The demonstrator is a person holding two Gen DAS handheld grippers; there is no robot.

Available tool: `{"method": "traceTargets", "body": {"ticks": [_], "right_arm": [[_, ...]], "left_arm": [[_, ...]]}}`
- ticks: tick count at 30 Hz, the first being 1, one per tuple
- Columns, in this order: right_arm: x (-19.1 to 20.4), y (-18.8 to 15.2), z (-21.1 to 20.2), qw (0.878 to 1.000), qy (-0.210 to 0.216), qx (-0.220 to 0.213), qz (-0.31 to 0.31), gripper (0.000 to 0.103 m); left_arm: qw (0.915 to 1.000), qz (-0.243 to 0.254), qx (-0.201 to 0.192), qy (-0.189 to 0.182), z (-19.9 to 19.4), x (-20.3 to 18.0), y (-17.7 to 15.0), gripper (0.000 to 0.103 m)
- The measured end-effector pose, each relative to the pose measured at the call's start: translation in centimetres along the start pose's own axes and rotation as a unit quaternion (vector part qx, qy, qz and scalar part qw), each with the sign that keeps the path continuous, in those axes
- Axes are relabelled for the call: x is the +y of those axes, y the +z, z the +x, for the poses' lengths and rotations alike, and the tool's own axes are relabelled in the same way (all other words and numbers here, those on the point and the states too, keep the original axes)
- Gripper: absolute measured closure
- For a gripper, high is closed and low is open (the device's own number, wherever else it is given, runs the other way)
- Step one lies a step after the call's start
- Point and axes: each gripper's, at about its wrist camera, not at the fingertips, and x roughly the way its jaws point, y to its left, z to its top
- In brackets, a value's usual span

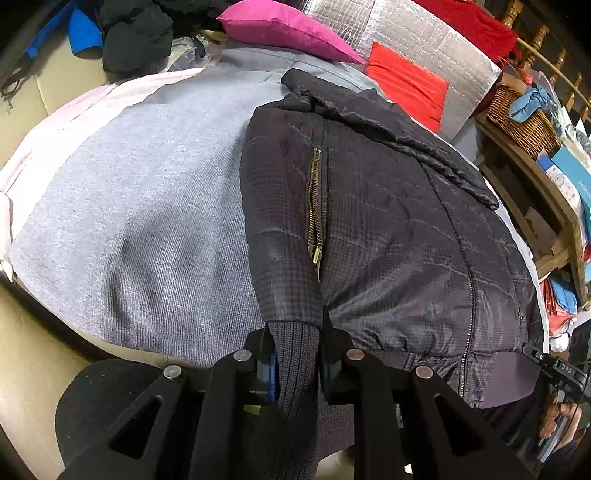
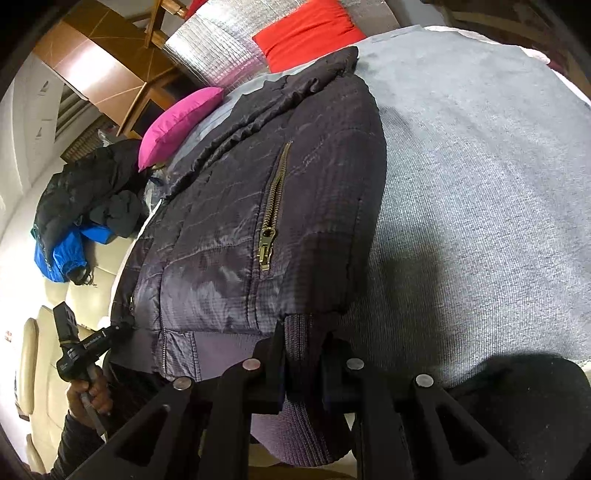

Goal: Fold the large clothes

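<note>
A dark quilted jacket is lying flat on a grey knit blanket, which is serving as the landmark here; the jacket is covering the blanket's right part in the left wrist view and its left part in the right wrist view. The left gripper is pinching the jacket's ribbed hem between its 2 fingers at the blanket's near edge, just below a brass pocket zipper. The right gripper is likewise clamping the ribbed hem at the blanket's near edge, under the other pocket zipper. A pink cushion and a red cushion are resting at the blanket's far edge. A pile of dark and blue clothes is sitting beyond the blanket's side. A wicker basket is standing on a wooden shelf beside the blanket.
</note>
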Motion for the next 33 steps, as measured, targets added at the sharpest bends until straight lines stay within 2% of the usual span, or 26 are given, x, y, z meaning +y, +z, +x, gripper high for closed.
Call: {"method": "traceTargets", "body": {"ticks": [33], "right_arm": [[-0.42, 0.05, -0.02, 1.0, 0.011, 0.001, 0.008, 0.088]], "left_arm": [[0.9999, -0.003, -0.009, -0.008, -0.46, 0.27, -0.37, 0.084]]}}
